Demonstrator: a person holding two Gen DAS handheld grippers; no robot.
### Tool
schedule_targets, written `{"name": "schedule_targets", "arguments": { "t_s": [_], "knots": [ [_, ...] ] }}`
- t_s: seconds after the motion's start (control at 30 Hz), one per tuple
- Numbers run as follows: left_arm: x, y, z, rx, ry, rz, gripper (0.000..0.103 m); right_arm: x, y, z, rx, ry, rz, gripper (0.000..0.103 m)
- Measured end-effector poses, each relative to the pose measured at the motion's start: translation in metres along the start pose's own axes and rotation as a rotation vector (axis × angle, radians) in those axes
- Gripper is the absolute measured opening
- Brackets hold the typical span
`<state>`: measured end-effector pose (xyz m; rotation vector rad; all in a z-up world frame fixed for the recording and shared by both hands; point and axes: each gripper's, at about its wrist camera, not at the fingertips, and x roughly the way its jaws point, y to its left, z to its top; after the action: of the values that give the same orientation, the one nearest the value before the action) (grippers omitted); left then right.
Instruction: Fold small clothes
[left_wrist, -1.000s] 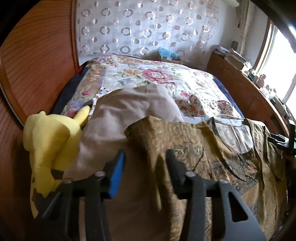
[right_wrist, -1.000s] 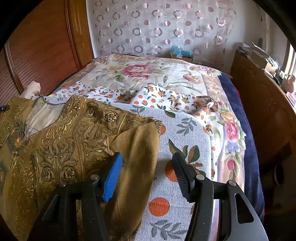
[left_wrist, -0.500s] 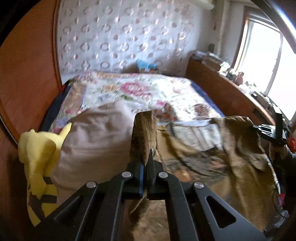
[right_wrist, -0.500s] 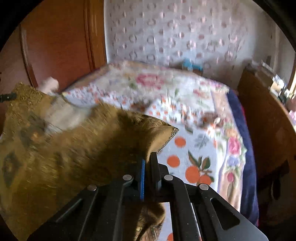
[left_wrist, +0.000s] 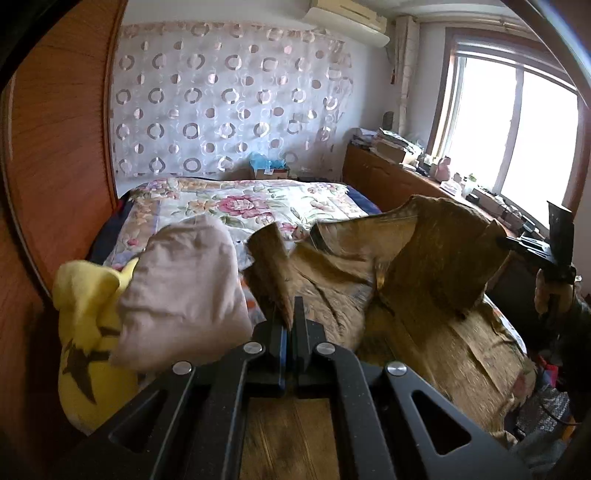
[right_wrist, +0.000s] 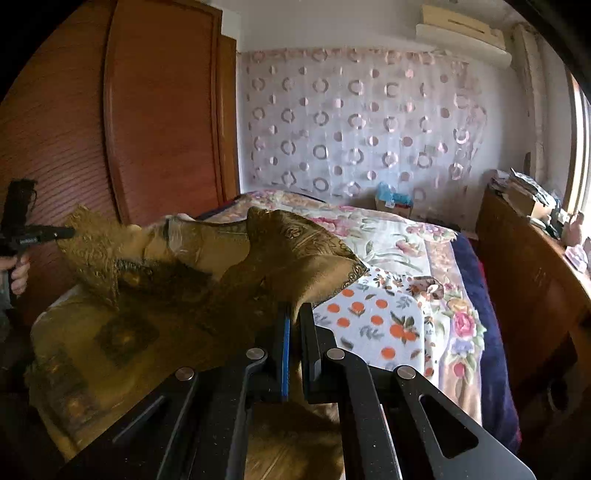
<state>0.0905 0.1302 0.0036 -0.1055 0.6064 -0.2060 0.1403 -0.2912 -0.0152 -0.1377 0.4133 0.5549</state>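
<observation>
A brown-gold patterned garment (left_wrist: 424, 266) hangs lifted above the bed, stretched between both grippers. My left gripper (left_wrist: 290, 321) is shut on one sleeve end, which sticks up between its jaws. My right gripper (right_wrist: 294, 315) is shut on the other sleeve end of the garment (right_wrist: 177, 295). In the left wrist view the right gripper (left_wrist: 532, 245) shows at the far right, in a hand. In the right wrist view the left gripper (right_wrist: 40, 233) shows at the far left, also pinching the cloth. The garment's lower part droops onto the bed.
A yellow plush toy (left_wrist: 85, 332) and a beige pillow (left_wrist: 184, 291) lie at the left of the bed. A floral quilt (left_wrist: 240, 199) and an orange-dotted cloth (right_wrist: 376, 328) cover the bed. A wooden wardrobe (right_wrist: 155, 110) stands left, a cluttered wooden sideboard (left_wrist: 399, 177) under the window right.
Both grippers went from open over the flat garment to shut on its sleeve ends. They then rose and pulled back, lifting the garment off the bed.
</observation>
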Motion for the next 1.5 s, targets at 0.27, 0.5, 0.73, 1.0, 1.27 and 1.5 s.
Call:
{"name": "schedule_targets", "arguments": {
  "t_s": [0.27,0.5,0.73,1.0,1.27,1.5],
  "knots": [
    [-0.037,0.002,-0.057,-0.07,0.0,-0.007,0.002,-0.047,-0.002,-0.062,0.07,0.023,0.011,0.004],
    [-0.068,0.004,-0.08,-0.098,-0.006,0.014,0.002,-0.081,-0.009,-0.082,0.112,0.094,-0.006,0.004],
    [-0.086,-0.001,-0.085,-0.074,0.01,0.003,0.004,-0.087,0.005,-0.071,0.088,0.167,-0.072,0.004],
    [-0.09,-0.007,-0.065,-0.001,-0.032,0.068,0.056,-0.098,0.024,-0.033,0.064,0.104,-0.088,0.009],
    [-0.056,0.015,-0.058,-0.018,0.007,0.114,0.061,-0.08,0.008,-0.023,0.085,0.106,-0.153,0.058],
    [-0.008,0.038,-0.066,-0.018,0.121,0.119,0.061,-0.02,-0.01,-0.035,0.144,0.189,-0.131,0.058]
  ]
}}
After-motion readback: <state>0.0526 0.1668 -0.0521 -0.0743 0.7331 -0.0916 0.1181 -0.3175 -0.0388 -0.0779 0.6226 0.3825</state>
